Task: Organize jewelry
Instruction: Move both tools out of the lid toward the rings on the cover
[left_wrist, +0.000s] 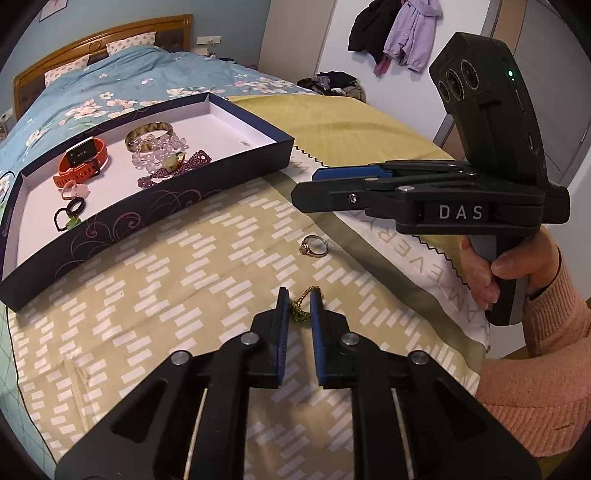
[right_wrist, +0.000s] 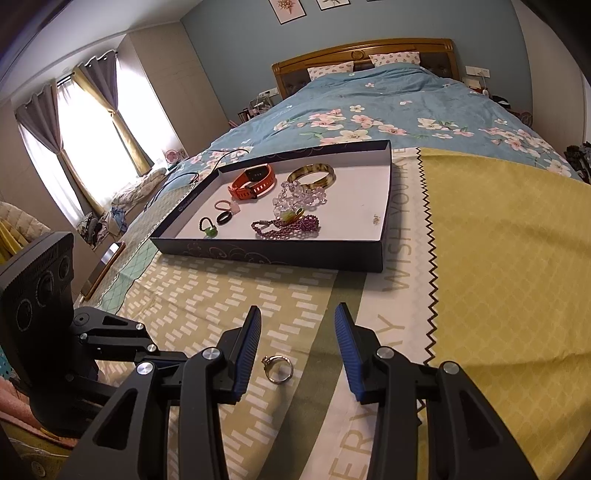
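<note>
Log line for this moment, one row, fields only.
left gripper: shut on gold chain | right gripper: open over ring | box: holds other jewelry

Both tools are black with ribbed blue pads (right_wrist: 246, 356) and silver screws; the right tool (left_wrist: 369, 184) reads "DAS"; a pink knitted sleeve (left_wrist: 546, 354) shows.

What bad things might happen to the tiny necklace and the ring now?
1. The left gripper pinches only a bit of the thin gold chain with a green pendant, so it may slip out when lifted.
2. The ring lies flat on the soft bedspread between the right gripper's open fingers; closing could flick it away or snag cloth.
3. The box lid already holds tangled beads, so the chain might knot with them.
</note>
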